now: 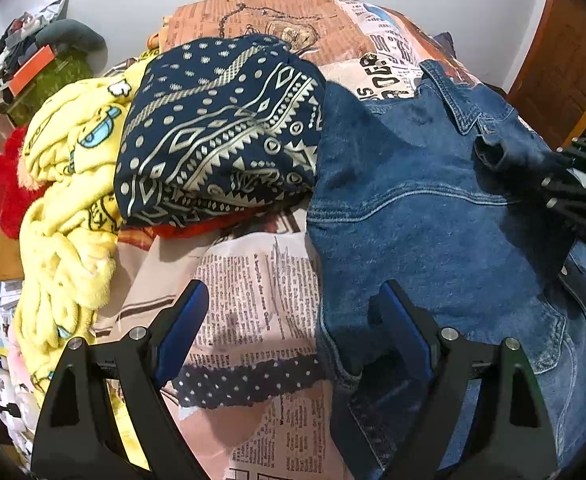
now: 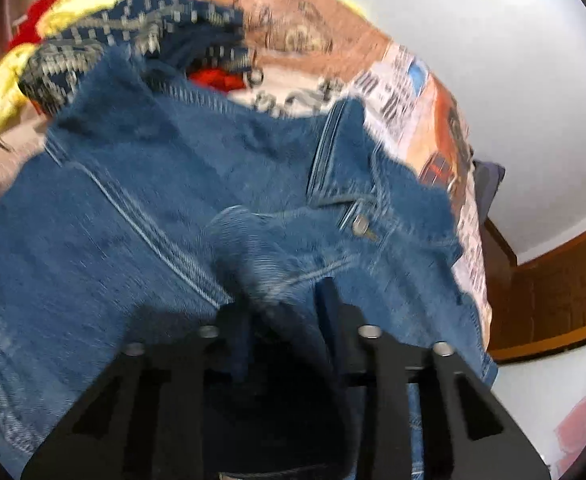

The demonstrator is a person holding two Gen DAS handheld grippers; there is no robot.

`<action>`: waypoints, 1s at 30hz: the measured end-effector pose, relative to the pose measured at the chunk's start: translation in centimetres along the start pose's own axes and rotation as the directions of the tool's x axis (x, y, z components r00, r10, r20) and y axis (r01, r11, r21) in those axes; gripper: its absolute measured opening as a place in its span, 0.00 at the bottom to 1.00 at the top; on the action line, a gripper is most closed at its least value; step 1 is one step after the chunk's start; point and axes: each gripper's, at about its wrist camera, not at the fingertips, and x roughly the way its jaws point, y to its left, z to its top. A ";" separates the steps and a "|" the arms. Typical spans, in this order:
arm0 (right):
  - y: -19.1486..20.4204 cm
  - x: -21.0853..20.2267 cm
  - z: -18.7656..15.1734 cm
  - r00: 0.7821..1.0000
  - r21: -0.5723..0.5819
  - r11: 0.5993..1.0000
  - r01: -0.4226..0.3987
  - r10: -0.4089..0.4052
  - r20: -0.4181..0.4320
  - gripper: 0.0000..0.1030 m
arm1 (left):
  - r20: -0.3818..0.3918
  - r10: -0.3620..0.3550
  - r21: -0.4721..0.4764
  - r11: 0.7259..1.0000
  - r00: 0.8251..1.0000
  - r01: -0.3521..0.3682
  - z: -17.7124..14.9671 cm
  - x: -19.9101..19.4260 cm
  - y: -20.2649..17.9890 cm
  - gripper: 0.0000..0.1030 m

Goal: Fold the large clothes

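The fingers of the left gripper point(image 1: 293, 320) are held wide apart, one blue pad above the newspaper-print bedsheet point(image 1: 253, 300) and the other at the edge of the large blue denim jacket point(image 1: 433, 208), with nothing pinched between them. The fingers of the right gripper point(image 2: 283, 308) are drawn close together and are clamped on a raised fold of the blue denim jacket point(image 2: 173, 200), just below its collar and a metal button point(image 2: 360, 225). The jacket is spread on the sheet, its far corner touching a folded navy patterned cloth point(image 1: 221, 132), beside which a yellow fleece blanket point(image 1: 65, 200) is heaped. The denim is judged to be heavy, thick and fairly stiff, unlikely to slip, and apt to hold a crease. It is best taken at seamed edges, such as the shoulder, collar or hem, where layers are doubled and pads can bite.
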 end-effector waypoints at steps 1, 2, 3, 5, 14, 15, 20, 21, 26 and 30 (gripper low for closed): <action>-0.3 -0.3 0.1 1.000 0.011 1.000 0.002 -0.002 0.015 0.18 | 0.004 0.003 0.002 1.000 1.000 -0.003 0.2 -0.1 -0.1 0.84; -1.1 -1.1 0.3 0.999 0.036 0.999 -0.004 0.003 0.036 0.16 | 0.009 0.004 0.004 1.000 1.000 -0.004 0.4 -0.2 -0.3 0.84; -2.2 -1.8 0.5 0.998 0.071 0.997 -0.017 0.013 0.056 0.15 | 0.014 0.006 0.006 1.000 1.000 -0.006 0.8 -0.4 -0.5 0.84; -4.5 -3.4 0.5 0.995 0.142 0.989 -0.040 0.026 0.095 0.14 | 0.023 0.009 0.007 1.000 1.000 -0.009 1.3 -0.6 -0.8 0.84; -15.1 -10.0 -2.2 0.955 0.402 0.899 -0.173 0.052 0.293 0.12 | 0.032 0.000 0.034 0.999 1.000 -0.001 3.3 -0.4 -3.9 0.84; -16.0 -10.5 -2.9 0.948 0.422 0.886 -0.192 0.056 0.314 0.12 | 0.029 -0.005 0.037 0.999 1.000 0.004 3.4 -0.2 -4.3 0.84; -17.5 -8.9 -5.7 0.947 0.499 0.836 -0.227 0.070 0.314 0.12 | -0.024 0.011 0.068 0.998 1.000 -0.009 3.1 2.3 -6.3 0.84; -17.7 -8.0 -6.3 0.951 0.515 0.825 -0.232 0.082 0.297 0.12 | -0.037 0.016 0.077 0.997 0.999 -0.013 3.0 2.8 -6.5 0.84; -18.2 -2.3 -11.1 0.963 0.624 0.733 -0.269 0.192 0.190 0.12 | -0.041 0.042 0.071 0.997 0.998 -0.039 2.3 4.6 -6.9 0.91; -18.3 0.4 -14.5 0.951 0.701 0.648 -0.299 0.262 0.164 0.13 | -0.053 -0.005 0.019 1.000 0.999 0.006 2.2 5.2 -5.8 0.94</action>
